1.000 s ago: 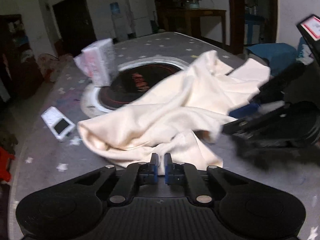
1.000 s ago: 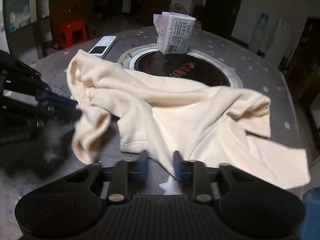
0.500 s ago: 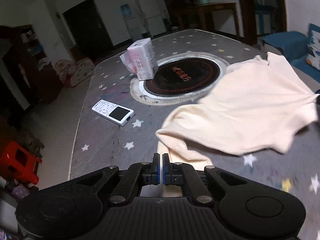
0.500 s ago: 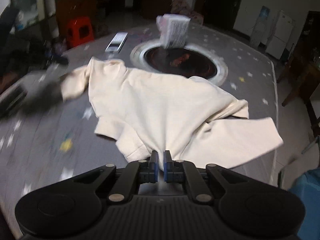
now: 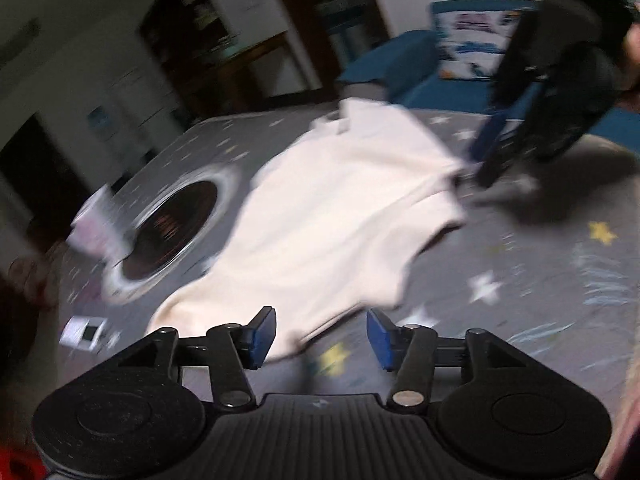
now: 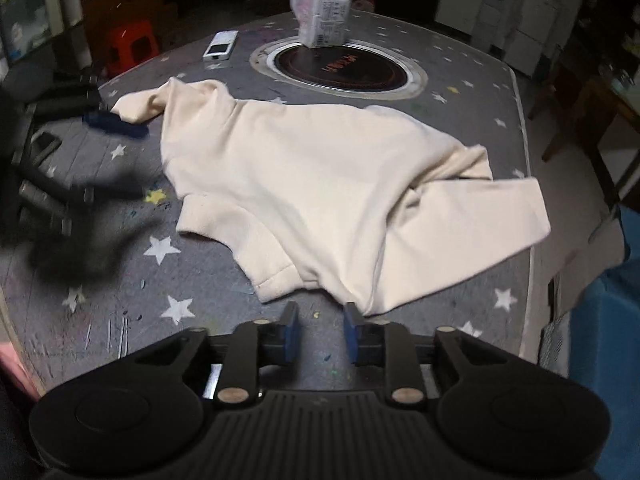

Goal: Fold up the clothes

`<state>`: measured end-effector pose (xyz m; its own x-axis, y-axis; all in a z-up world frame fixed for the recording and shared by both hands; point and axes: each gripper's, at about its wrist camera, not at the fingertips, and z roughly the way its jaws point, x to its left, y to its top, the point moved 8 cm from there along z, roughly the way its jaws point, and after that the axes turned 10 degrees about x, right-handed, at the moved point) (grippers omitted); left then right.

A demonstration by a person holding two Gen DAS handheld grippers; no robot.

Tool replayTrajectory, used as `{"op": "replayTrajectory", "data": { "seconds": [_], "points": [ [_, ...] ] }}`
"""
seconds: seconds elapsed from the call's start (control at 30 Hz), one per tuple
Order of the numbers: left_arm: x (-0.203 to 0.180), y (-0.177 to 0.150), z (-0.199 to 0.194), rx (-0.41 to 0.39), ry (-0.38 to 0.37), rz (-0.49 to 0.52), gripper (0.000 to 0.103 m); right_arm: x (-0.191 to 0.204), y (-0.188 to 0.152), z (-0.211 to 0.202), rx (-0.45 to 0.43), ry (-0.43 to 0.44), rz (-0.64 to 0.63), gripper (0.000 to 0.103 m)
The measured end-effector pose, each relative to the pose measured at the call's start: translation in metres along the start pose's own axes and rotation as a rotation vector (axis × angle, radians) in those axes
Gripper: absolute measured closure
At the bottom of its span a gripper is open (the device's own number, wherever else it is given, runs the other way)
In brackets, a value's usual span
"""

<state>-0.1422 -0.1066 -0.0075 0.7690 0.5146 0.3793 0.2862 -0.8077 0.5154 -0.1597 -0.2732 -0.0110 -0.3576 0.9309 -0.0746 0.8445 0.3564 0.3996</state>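
Observation:
A cream sweater lies spread on the grey starred table, one sleeve reaching left and the other folded at the right edge. My right gripper hangs just short of the hem; its jaws are opening and nothing is between them. In the blurred left wrist view, the jaws of my left gripper are also opening. A corner of the sweater lies loose between its pads, untouched. Across the cloth, the right gripper shows at that view's top right, and the left gripper beside the sleeve cuff.
Beyond the sweater are a round hotplate set in the table, a tissue pack at its far rim and a white remote. A red stool stands off the far left edge, and blue seating at the right.
Both grippers were shut on the sweater and lifting it; both now stand open and the sweater lies flat. The left wrist view has swung and rolled, and the right gripper has drawn back.

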Motion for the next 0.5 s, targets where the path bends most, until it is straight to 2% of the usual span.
{"op": "replayTrajectory", "data": {
  "seconds": [0.13, 0.3, 0.33, 0.4, 0.5],
  "points": [
    [-0.019, 0.02, 0.01, -0.011, -0.028, 0.018, 0.045, -0.006, 0.0, 0.009, -0.011, -0.008, 0.04, 0.07],
    [-0.036, 0.045, 0.021, -0.026, -0.086, 0.023, 0.045, -0.021, 0.003, 0.025, -0.011, -0.006, 0.109, 0.071],
    [-0.038, 0.05, 0.024, -0.031, -0.093, 0.026, 0.045, -0.024, 0.004, 0.027, -0.013, 0.006, 0.125, 0.072],
    [-0.04, 0.061, 0.031, -0.036, -0.107, 0.027, 0.044, -0.029, 0.01, 0.028, -0.027, 0.03, 0.149, 0.086],
    [-0.043, 0.078, 0.049, -0.021, -0.137, 0.017, 0.043, -0.034, 0.02, 0.025, -0.056, 0.072, 0.172, 0.09]
  ]
}}
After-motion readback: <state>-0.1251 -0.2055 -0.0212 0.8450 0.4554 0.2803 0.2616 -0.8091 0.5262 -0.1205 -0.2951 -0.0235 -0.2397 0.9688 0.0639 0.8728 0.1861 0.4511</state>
